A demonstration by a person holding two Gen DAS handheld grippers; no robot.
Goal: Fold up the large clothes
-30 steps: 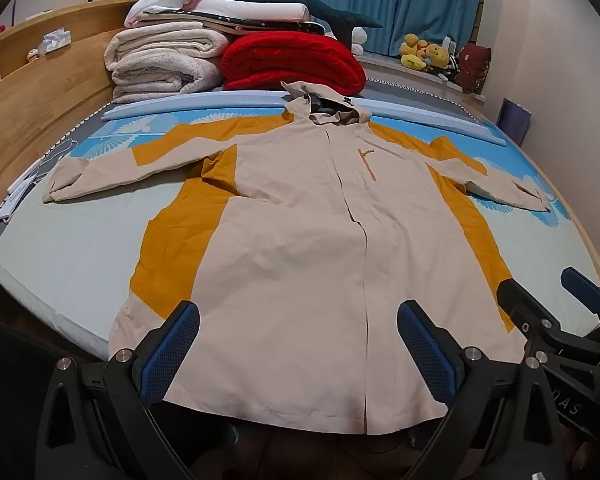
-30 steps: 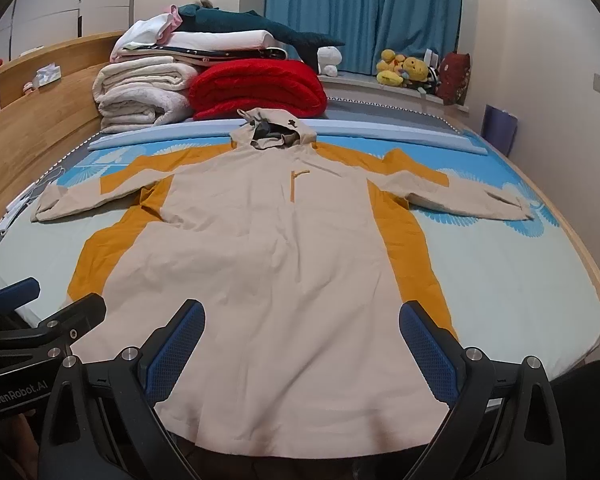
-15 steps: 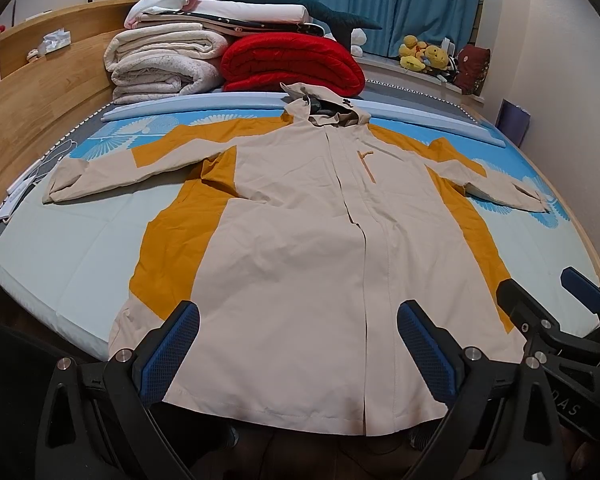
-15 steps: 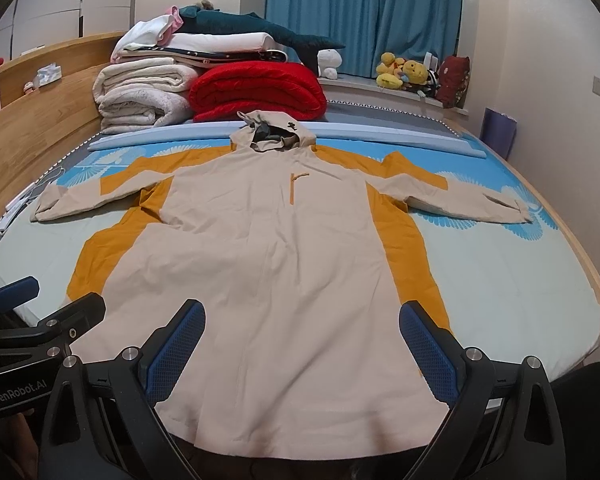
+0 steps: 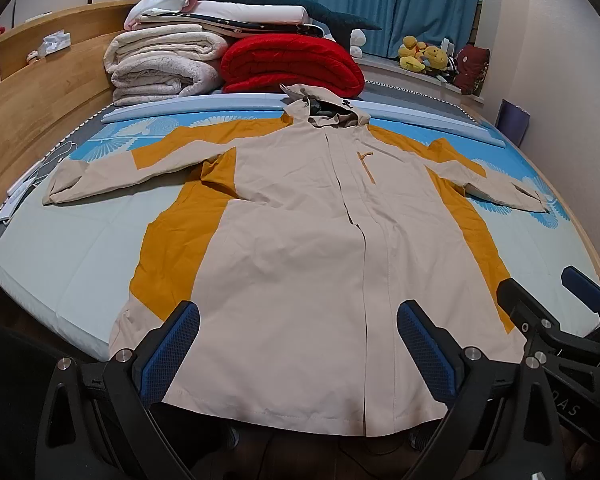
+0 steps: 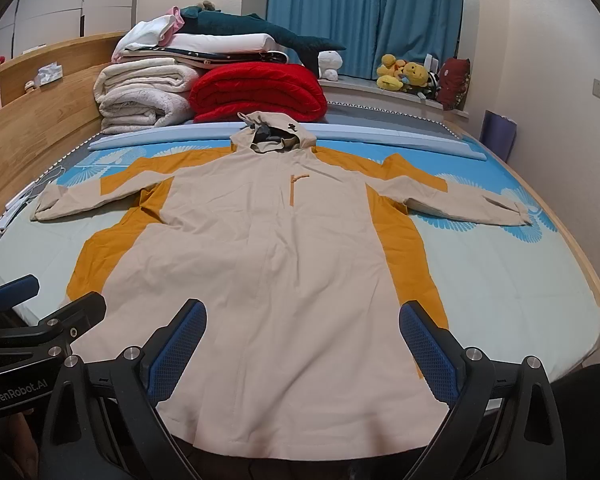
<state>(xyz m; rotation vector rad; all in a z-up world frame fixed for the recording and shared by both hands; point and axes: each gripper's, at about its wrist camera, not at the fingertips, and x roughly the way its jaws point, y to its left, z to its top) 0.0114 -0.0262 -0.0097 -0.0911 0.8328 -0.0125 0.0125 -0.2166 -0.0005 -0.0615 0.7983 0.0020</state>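
A large beige hooded jacket [image 5: 300, 248] with orange side panels lies flat, front up, on the bed, sleeves spread to both sides and hood at the far end; it also shows in the right wrist view [image 6: 284, 264]. My left gripper [image 5: 298, 350] is open and empty, above the jacket's hem near the bed's front edge. My right gripper [image 6: 302, 350] is open and empty, also above the hem. Each gripper shows at the edge of the other's view.
Folded white blankets [image 5: 160, 64] and a red blanket [image 5: 292, 66] are stacked at the head of the bed [image 5: 60, 256]. A wooden headboard [image 5: 24, 108] runs along the left. Plush toys [image 6: 404, 74] sit on the windowsill. A wall is at the right.
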